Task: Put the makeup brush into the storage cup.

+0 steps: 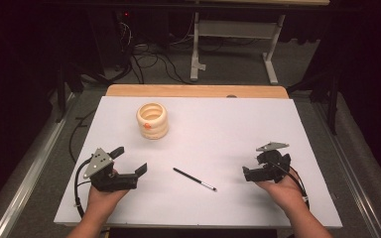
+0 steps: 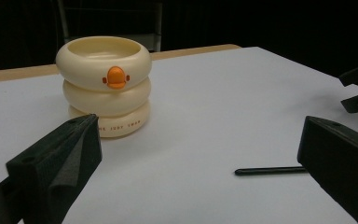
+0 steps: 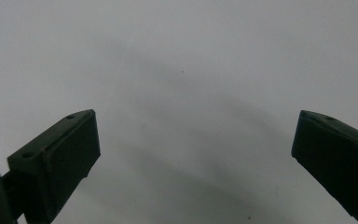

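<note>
The black pen [image 1: 194, 179] lies flat on the white table [image 1: 238, 124], a little below the centre of the high view, slanting from upper left down to a pale tip at lower right. It sits between the two grippers and touches neither. In the left gripper view only its dark end [image 2: 268, 171] shows, low and right of centre; the rest is cut off behind the right-hand jaw, so its tip is hidden there.

The left gripper [image 1: 129, 161], at the lower left of the high view, is held in a hand [image 1: 101, 196] that comes in from the bottom edge. Its jaws stand wide apart with bare table between them, gripping and touching nothing; its own view shows the same gap [image 2: 200, 158].

The right gripper [image 1: 250, 172], at the lower right of the high view, is held in the other hand [image 1: 283, 191]. From above its jaws are foreshortened and hard to separate, but the right gripper view shows them spread wide [image 3: 196, 149] over plain white surface, released and empty. That surface carries only a soft shadow and a few specks.

The cream ringed holder [image 1: 152, 120] stands upright at the upper left of the table, well apart from the pen. In the left gripper view it [image 2: 105, 86] shows an orange beak on its top ring and small lettering on its lowest ring, too small to read with certainty; its lower left edge is hidden behind the left-hand jaw. At the right edge of that view, two dark jaw tips of the other gripper are cut off by the frame.
</note>
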The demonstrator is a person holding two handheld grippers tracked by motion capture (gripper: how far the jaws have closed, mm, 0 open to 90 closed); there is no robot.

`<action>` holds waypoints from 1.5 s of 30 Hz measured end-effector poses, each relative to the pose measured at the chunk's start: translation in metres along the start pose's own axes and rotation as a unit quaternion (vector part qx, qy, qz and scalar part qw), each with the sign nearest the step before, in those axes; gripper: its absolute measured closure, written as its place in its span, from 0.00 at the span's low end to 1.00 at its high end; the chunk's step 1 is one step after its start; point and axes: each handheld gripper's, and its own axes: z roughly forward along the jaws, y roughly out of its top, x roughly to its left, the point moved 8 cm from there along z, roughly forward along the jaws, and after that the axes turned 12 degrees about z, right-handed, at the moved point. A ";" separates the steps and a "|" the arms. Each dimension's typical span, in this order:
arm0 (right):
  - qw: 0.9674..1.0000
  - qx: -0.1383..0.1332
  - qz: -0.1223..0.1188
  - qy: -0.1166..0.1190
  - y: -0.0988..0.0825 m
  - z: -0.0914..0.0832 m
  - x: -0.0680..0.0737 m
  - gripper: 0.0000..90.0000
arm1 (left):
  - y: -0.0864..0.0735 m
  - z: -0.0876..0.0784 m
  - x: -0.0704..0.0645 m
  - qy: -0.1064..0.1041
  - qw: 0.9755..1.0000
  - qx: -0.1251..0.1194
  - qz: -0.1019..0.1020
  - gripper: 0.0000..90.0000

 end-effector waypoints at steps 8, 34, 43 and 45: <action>0.999 0.032 -0.018 -0.005 -0.007 -0.004 -0.004 0.03 | -0.001 0.001 -0.001 -0.002 1.000 0.002 0.001 0.00; 0.984 0.148 -0.101 0.005 -0.016 -0.006 0.011 0.03 | -0.002 0.001 -0.002 -0.004 1.000 0.006 0.001 0.00; 0.978 0.160 -0.135 0.022 -0.005 -0.009 0.031 0.01 | -0.003 0.001 -0.001 -0.003 1.000 0.006 0.002 0.00; 0.976 0.161 -0.141 0.029 -0.002 -0.010 0.038 0.01 | -0.003 0.001 -0.001 -0.003 1.000 0.005 0.001 0.00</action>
